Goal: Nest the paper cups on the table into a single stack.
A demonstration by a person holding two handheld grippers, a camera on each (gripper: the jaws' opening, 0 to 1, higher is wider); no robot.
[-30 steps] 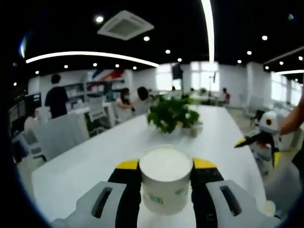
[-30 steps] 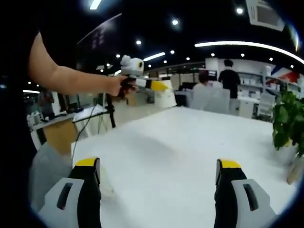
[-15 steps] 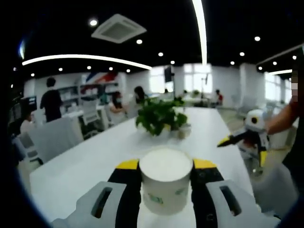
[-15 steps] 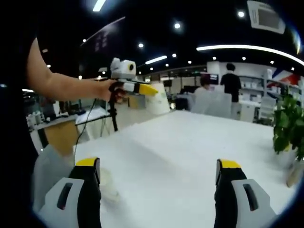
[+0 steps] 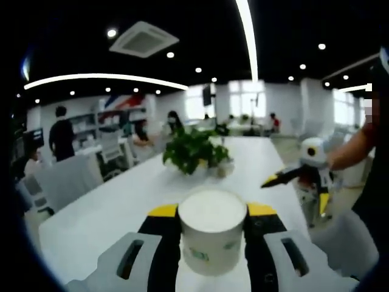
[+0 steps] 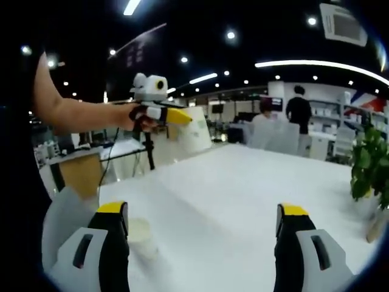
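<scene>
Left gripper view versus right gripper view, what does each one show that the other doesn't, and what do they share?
Left gripper view: the held paper cup close up, clamped between the tongs of the left gripper, with the right gripper off to the right. Right gripper view: a second paper cup standing on the table beside the right gripper's open tongs, and the hand carrying the left gripper. Both: the white table, the potted plant and the held paper cup.

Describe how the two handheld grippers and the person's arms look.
Left gripper and right gripper match: black jaws with yellow tips on grey bodies with dark slots. Seen from the right gripper view, the left gripper carries a white box. The person's forearm is bare, without a sleeve.
</scene>
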